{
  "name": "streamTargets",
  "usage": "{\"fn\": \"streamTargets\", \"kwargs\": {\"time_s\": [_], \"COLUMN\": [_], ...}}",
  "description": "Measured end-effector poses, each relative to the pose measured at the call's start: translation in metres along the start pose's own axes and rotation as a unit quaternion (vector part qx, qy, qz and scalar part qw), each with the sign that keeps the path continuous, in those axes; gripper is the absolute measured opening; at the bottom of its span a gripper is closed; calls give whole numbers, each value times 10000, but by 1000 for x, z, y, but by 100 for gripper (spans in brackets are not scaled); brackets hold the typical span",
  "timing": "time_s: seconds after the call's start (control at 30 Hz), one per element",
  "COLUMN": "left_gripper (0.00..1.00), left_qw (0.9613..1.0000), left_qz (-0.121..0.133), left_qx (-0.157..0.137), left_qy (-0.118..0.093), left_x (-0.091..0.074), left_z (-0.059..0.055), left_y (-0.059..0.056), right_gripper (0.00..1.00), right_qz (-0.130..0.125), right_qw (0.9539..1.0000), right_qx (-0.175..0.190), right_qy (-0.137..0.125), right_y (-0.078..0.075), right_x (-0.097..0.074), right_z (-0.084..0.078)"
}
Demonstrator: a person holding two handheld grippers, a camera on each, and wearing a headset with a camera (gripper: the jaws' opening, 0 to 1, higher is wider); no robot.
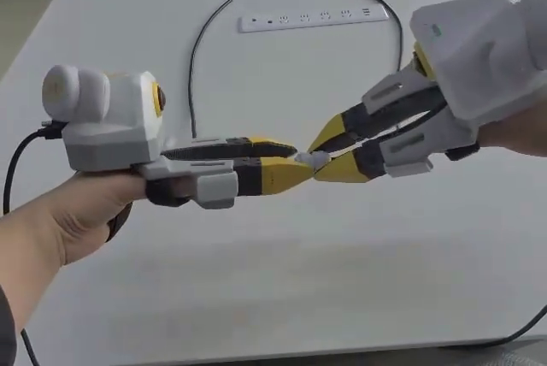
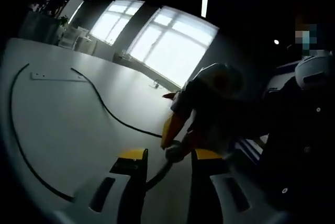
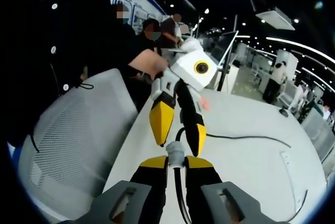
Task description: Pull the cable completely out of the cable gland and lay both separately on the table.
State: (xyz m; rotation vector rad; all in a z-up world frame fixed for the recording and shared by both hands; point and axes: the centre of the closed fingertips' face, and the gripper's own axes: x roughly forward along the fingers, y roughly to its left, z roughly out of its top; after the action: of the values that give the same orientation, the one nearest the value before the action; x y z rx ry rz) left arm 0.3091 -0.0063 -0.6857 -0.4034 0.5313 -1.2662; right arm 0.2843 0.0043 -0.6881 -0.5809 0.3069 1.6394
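Two tongs are held tip to tip above the white surface (image 1: 282, 280). One grey cable gland (image 1: 310, 161) is gripped at the tips of the right tongs (image 1: 319, 162), whose jaws are closed on it. One black cable (image 2: 158, 176) is seen running from the gland back between the jaws of the left tongs (image 1: 295, 159), which are narrowed onto it. The cable is seated in the gland, and both are carried clear of the surface. One white power strip (image 1: 312, 18) is laid at the far side. Two black strands are laid on the surface: the first strand (image 1: 195, 67) leads under the left tongs, and the second strand (image 1: 399, 41) curves away from the strip.
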Motion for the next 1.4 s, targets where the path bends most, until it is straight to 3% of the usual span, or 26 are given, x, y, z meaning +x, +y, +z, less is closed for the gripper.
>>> {"fn": "streamTargets", "kwargs": {"time_s": [0.07, 0.17, 0.37, 0.47, 0.63, 0.87, 0.9, 1.07, 1.1, 1.4], "left_gripper": [28, 27, 23, 17, 16, 16, 16, 16, 16, 15], "left_qw": [10000, 9999, 9998, 9995, 9994, 9977, 9965, 9931, 9908, 9874], "left_qz": [-5, -52, -149, -304, -301, -266, -255, -208, -177, -86], "left_qx": [-50, -56, -53, 60, 145, 623, 801, 1156, 1340, 1567], "left_qy": [-9, 91, 80, 80, 75, 51, 41, 45, 46, 180], "left_x": [-1, 0, 1, 1, 1, 1, 1, 1, 1, 3], "left_z": [0, -4, -4, -3, -3, -2, -2, -2, -1, -2], "left_y": [0, -1, -3, -8, -7, -9, -9, -10, -10, -12], "right_gripper": [7, 7, 7, 7, 7, 7, 7, 7, 7, 7], "right_qz": [26, 26, 30, 31, 29, -6, -16, -42, -61, -87], "right_qw": [10000, 10000, 10000, 9999, 9999, 9999, 9999, 10000, 9999, 9999], "right_qx": [4, -22, -88, -105, -107, -109, -104, -76, -82, -132], "right_qy": [-22, -22, -1, 3, -6, -10, -14, -37, -40, 8], "right_y": [-2, -2, -2, -2, -2, -3, -4, -4, -5, -3], "right_x": [0, 0, 1, 1, 0, -1, -1, -2, -3, -3], "right_z": [-1, -1, -1, 0, -1, -1, -1, 0, 0, 0]}}
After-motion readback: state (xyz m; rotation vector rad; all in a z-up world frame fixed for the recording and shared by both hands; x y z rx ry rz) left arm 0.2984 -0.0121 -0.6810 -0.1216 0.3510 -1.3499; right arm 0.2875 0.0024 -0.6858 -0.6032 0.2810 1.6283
